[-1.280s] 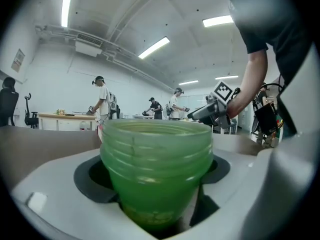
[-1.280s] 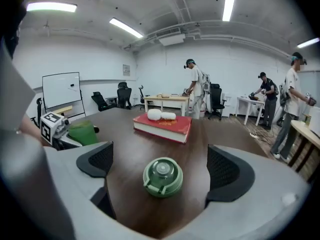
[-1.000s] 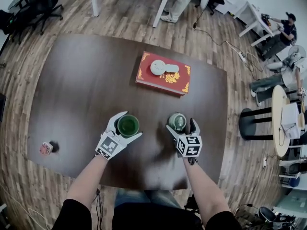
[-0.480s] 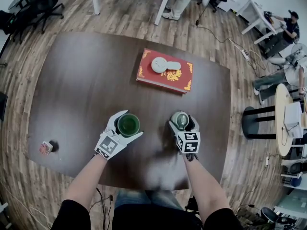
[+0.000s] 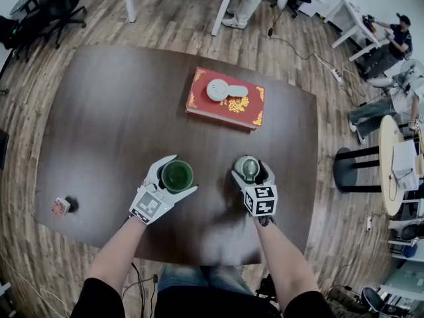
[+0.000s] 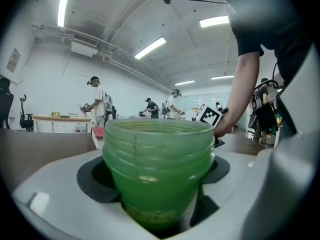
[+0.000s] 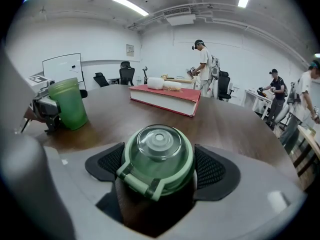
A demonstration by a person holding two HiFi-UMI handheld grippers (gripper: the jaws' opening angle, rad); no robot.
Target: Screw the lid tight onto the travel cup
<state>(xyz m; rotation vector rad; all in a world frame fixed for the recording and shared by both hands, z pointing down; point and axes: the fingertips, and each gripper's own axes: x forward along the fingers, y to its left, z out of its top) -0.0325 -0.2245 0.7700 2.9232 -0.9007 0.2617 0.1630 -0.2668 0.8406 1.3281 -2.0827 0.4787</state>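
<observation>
While the left gripper (image 5: pixel 180 172) is clamped on the green travel cup (image 6: pixel 157 169), w/ pads pressing both sides of its body, the cup stands upright on the dark table (image 5: pixel 112 118), threaded mouth open & facing up. It's on the person's side of the red book (image 5: pixel 225 111), off that book's left end. The right gripper (image 5: pixel 252 171) has just been closing its jaws and now grips the lid (image 7: pixel 159 156) btwn both pads. The lid has a pale green rim and a clear dome facing up, w/ its clasp toward the gripper cam. The lid is also on the person's side of the book, nearer the book's right end, apart from the cup. Two white items (image 5: pixel 225 91) lie on top of the book. A small pink thing (image 5: pixel 61 207) sits far left of the book, at the table edge.
</observation>
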